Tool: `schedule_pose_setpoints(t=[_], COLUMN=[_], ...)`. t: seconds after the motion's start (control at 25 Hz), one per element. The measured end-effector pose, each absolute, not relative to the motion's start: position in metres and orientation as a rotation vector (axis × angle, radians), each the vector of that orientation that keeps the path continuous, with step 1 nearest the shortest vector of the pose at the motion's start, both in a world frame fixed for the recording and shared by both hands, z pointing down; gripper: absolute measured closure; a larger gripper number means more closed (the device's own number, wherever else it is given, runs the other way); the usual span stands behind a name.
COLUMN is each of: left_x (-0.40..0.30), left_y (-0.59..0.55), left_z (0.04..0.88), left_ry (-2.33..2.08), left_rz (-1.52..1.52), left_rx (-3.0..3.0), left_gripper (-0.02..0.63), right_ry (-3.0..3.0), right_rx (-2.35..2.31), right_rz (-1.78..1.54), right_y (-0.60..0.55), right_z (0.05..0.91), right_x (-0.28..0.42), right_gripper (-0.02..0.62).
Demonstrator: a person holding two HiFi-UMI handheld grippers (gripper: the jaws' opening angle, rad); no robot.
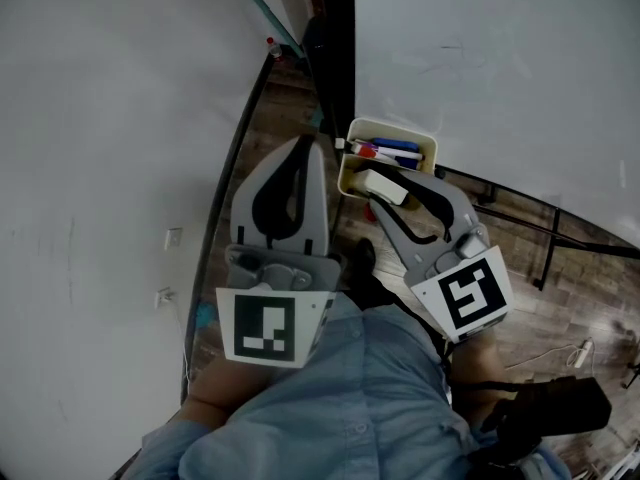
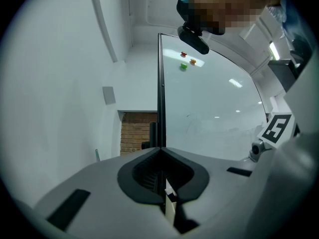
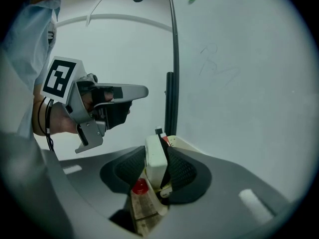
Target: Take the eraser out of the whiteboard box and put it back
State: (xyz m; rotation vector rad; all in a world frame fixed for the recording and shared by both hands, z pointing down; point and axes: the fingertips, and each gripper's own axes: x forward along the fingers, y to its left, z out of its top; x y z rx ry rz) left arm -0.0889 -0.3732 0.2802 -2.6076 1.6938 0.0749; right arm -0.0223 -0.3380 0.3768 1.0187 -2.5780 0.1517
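**Eraser gripped in the right gripper, at the mouth of the whiteboard box**

Eraser, a white block with a dark face, stands on edge between the two fingers of the right gripper. Both dark pads press on its flat sides, so the grip is firm. Just below the fingertips lies the cream whiteboard box, open at the top. A red marker cap shows directly under the eraser, and red and blue markers lie further along, past the fingertips. Whether the eraser's lower end is already inside the rim cannot be told. Beyond the fingers, behind the box, stands the whiteboard.

To the left of those fingers, well apart from the eraser, the left gripper is held level. Its jaws are closed tip to tip with nothing between them. Ahead of them rises the whiteboard's dark edge, with small coloured magnets high on the board.
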Motion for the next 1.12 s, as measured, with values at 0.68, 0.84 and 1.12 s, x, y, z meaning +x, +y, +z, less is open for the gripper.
schedule_pose_setpoints(t=[0.68,0.84,1.12], left_x=[-0.093,-0.095,-0.095], left_y=[-0.368,-0.363,-0.352], left_z=[0.278,0.273,0.252], left_ry=[1.68,1.676,1.658], left_rz=[0.069,0.076,0.129], left_rx=[-2.606,-2.595,-2.557], left_gripper=[0.601,0.601,0.601], right_ry=[-2.536,-2.581,-2.679], right_rx=[1.041,1.026,1.141], right_rz=[0.161,0.142,0.103], right_y=[-0.336,-0.33,-0.329], right_z=[0.385,0.372,0.327], right_x=[-0.024,-0.028,-0.019], right_gripper=[0.444,0.445,0.451])
